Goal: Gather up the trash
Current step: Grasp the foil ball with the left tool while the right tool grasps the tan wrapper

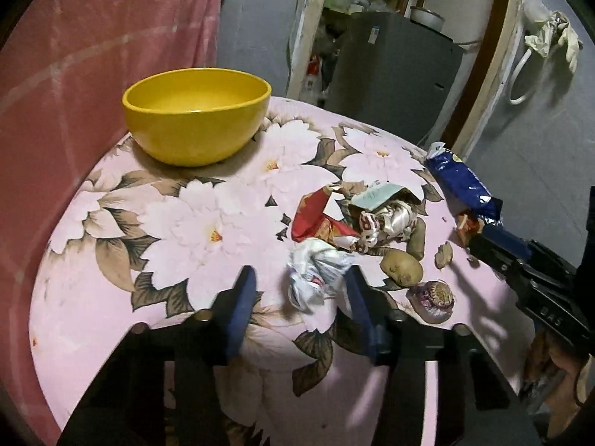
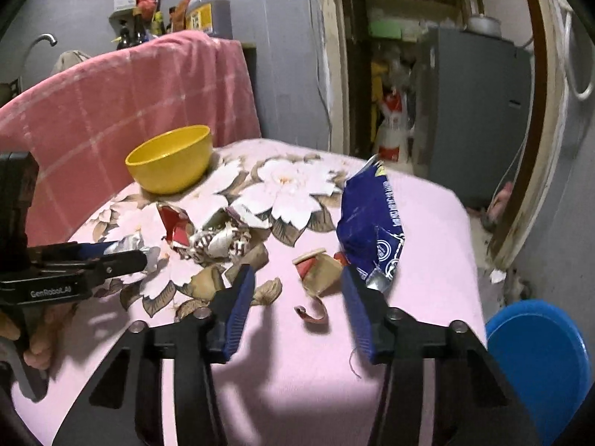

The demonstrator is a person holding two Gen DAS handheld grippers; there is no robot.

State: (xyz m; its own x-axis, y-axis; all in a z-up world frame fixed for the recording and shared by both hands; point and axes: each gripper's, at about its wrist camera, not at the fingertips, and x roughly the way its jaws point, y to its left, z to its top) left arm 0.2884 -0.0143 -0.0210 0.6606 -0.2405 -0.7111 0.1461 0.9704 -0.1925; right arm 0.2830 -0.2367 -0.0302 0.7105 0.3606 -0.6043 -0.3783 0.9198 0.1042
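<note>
Both claws closing in on trash w/ nothing gripped yet.
Left claw point(image 1: 301, 290), partly open, is straddling the crumpled white wrapper point(image 1: 316, 278) on the counter point(image 1: 111, 297); right claw point(image 2: 297, 297), partly open, is framing the torn brown scrap point(image 2: 316, 264) beside the blue bag point(image 2: 372, 230). Yellow bowl point(image 1: 197, 115) is sitting apart at the back, prob. the drop target.

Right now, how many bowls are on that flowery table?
1: a yellow bowl standing upright at the far left of the floral tablecloth, in front of the pink towel, apart from the trash pile. None seems hidden.
</note>
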